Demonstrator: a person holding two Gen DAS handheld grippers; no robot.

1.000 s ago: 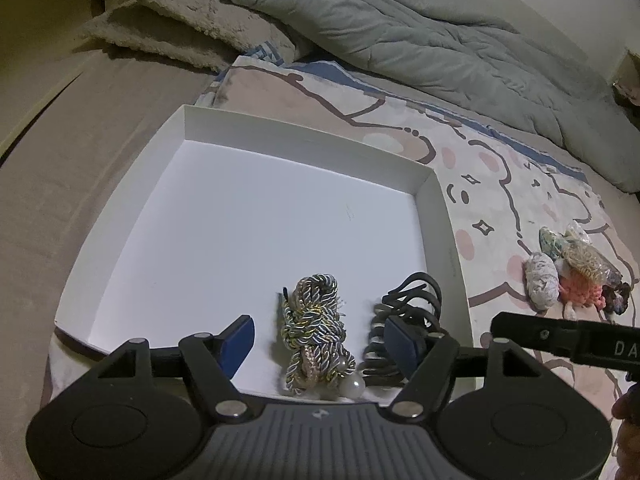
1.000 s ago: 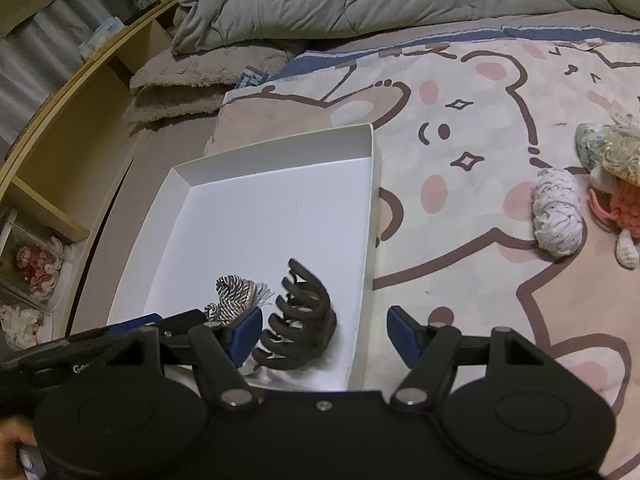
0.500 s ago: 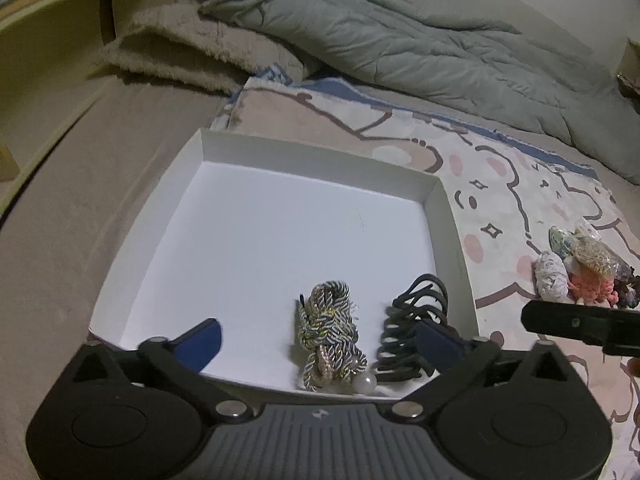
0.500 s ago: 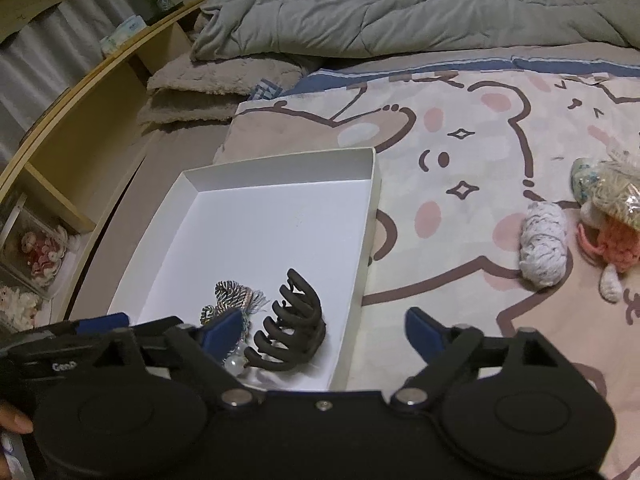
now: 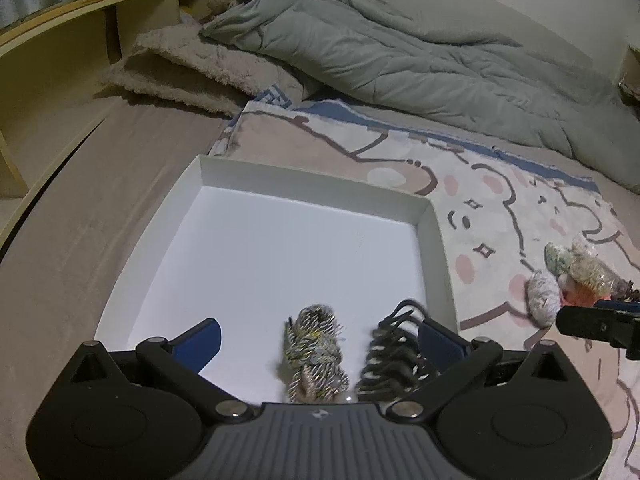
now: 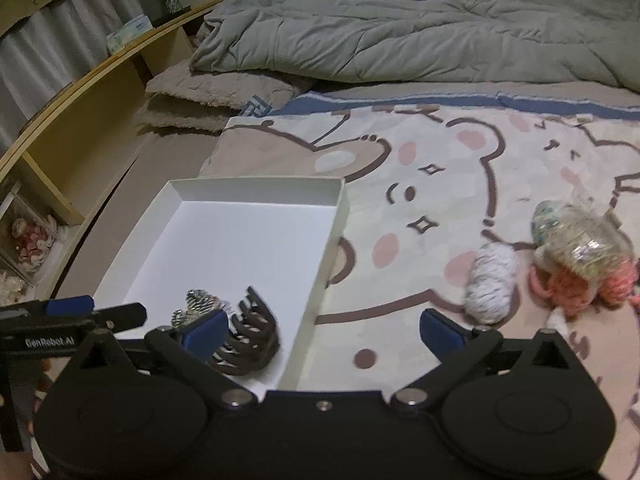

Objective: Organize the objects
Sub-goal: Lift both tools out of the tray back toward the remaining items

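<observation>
both grippers open, nothing held. left gripper (image 5: 318,342) hovers over the near end of the white tray (image 5: 316,182), blue pads wide apart, with the twisted cord bundle (image 5: 316,354) and the dark claw clip (image 5: 394,354) lying between them on the tray floor, side by side, close but whether they touch i cannot tell. right gripper (image 6: 324,330) is also spread, its left pad over the clip (image 6: 250,338) and its right pad out over the bear-print blanket (image 6: 432,168), so it straddles the tray's right wall (image 6: 320,280). cord bundle (image 6: 200,306) sits just left of the clip in that view. rest of the tray is bare white. off to the right on the blanket, well apart from the tray: a white speckled bundle (image 6: 490,282), just beside it a pink knitted piece (image 6: 568,292) with a clear bag of small stuff (image 6: 580,238) on top (contents too blurry). grey duvet (image 6: 420,20) bunched at the far end, wooden shelf (image 6: 80,120) on the left.
</observation>
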